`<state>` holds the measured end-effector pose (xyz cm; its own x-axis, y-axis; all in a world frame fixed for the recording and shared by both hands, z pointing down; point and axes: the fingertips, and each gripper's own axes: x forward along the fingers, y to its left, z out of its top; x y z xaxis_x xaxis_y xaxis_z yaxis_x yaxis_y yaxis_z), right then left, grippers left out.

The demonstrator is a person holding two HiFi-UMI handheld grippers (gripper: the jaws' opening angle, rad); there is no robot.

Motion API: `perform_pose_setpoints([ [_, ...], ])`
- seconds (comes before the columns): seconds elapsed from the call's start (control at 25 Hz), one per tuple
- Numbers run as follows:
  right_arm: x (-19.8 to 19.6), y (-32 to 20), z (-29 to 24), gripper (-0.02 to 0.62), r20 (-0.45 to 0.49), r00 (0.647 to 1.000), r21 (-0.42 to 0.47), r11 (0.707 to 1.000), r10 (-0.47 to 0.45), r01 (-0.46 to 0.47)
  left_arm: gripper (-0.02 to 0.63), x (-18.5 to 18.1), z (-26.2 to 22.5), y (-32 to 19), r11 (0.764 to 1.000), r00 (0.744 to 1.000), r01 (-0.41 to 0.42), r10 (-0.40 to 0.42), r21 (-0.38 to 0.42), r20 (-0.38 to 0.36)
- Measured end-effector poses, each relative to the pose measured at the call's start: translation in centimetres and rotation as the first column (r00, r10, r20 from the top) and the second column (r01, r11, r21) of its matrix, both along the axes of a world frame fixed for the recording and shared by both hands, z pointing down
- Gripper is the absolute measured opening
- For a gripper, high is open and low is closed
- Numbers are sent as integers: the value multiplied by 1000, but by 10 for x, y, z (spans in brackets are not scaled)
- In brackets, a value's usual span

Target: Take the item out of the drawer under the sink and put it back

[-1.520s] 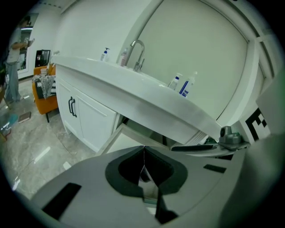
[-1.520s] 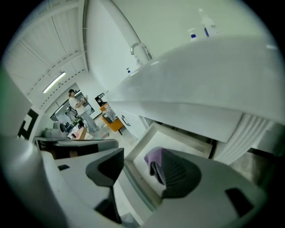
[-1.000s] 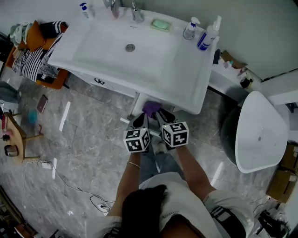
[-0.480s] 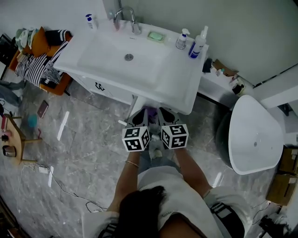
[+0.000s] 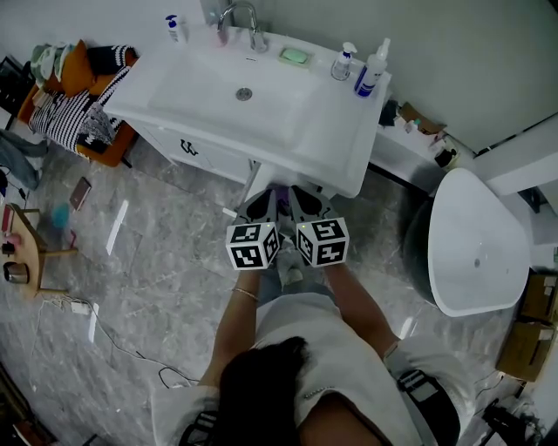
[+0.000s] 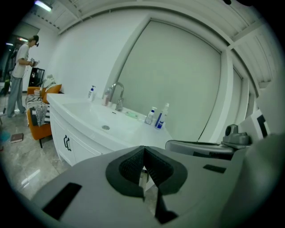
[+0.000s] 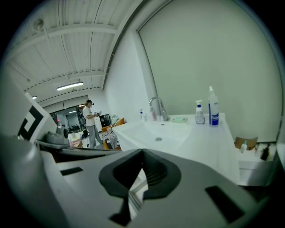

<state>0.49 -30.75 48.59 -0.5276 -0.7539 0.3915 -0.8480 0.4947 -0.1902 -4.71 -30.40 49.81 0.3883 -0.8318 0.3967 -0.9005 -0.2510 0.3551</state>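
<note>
In the head view my left gripper (image 5: 261, 205) and right gripper (image 5: 306, 202) are held side by side just in front of the white sink's (image 5: 349, 165) front edge. A small patch of a purple item (image 5: 279, 192) shows between and beyond the jaws, under the sink's rim, with neither gripper on it. In the left gripper view the left gripper (image 6: 143, 150) has its pads meeting at the tip with nothing between them. The right gripper (image 7: 141, 154) in its own view looks the same. The sink basin (image 6: 103, 121) (image 7: 165, 133) lies ahead of both. The drawer itself is hidden.
A faucet (image 5: 241, 17), green soap (image 5: 295, 55) and pump bottles (image 5: 375, 68) stand on the sink's back edge. A cabinet door with a dark handle (image 5: 187, 148) is at left. A white toilet (image 5: 475, 248) is at right. An orange chair with clothes (image 5: 74, 96) stands far left, where a person (image 6: 20, 67) stands too.
Both grippers have risen together in front of the sink, staying side by side. Less of the purple item shows between them now.
</note>
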Motion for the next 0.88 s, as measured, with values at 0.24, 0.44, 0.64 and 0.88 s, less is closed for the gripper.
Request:
perform_pose_setpoints([
  [0.24,-6,3,3,15,-7,1000,-10,1000,-3,3,3,-8,2,2,1000,1000,21,-21,2,-9],
  [0.44,-5,5,9,15,-12,1000,-29,1000,3,-3,3,-8,6,2,1000,1000,17,-17,-2,-8],
  [0.64,-4,5,20,17,14,1000,-77,997,23,-22,3,-9,17,3,1000,1000,12,-12,-29,1],
  [0.88,-6,6,52,23,10,1000,-200,980,6,-4,5,-14,39,6,997,1000,11,-10,-79,18],
])
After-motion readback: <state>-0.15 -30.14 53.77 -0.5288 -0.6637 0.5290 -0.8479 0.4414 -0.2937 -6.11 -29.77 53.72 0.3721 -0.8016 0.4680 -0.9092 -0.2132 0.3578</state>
